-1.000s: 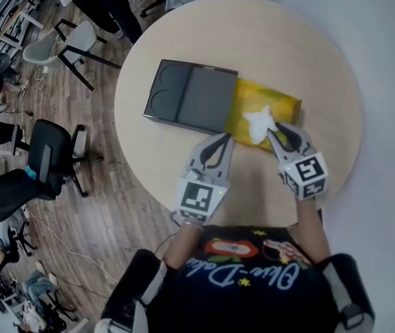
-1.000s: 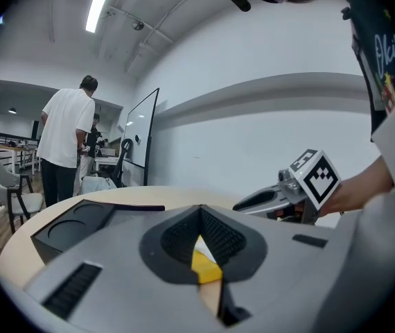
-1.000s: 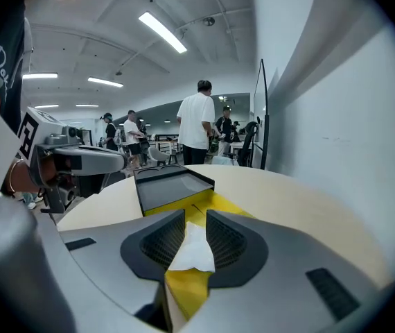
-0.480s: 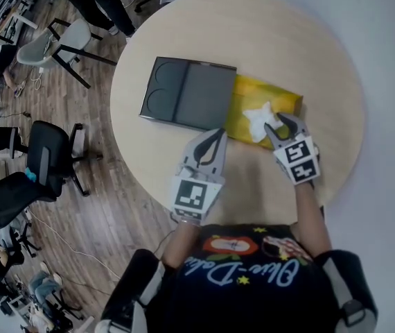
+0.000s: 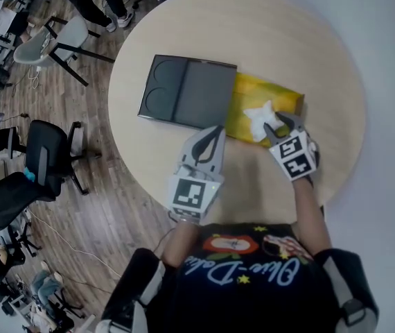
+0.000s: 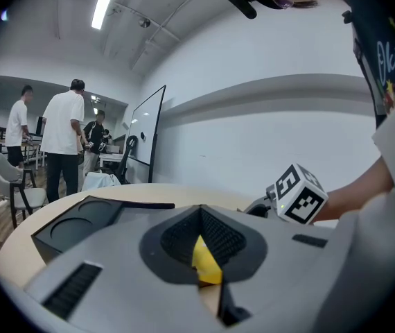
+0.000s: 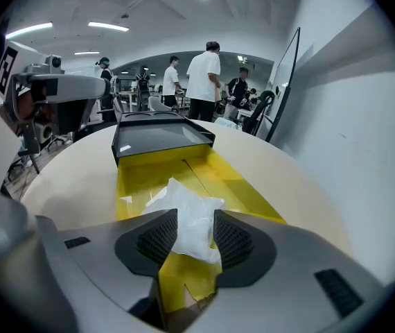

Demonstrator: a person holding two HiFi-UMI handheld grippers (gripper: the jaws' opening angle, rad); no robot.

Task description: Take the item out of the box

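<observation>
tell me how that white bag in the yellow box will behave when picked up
The white bag looks like thin, crinkled film, so it will probably flop and crumple rather than hold shape. It sits puffed with corners sticking up, so likely very light. Its sheen suggests it may slip from a loose pinch.

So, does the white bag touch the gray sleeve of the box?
Apart. In the right gripper view, the white bag lies in the yellow tray, and bare yellow floor shows between it and the gray sleeve.
</observation>
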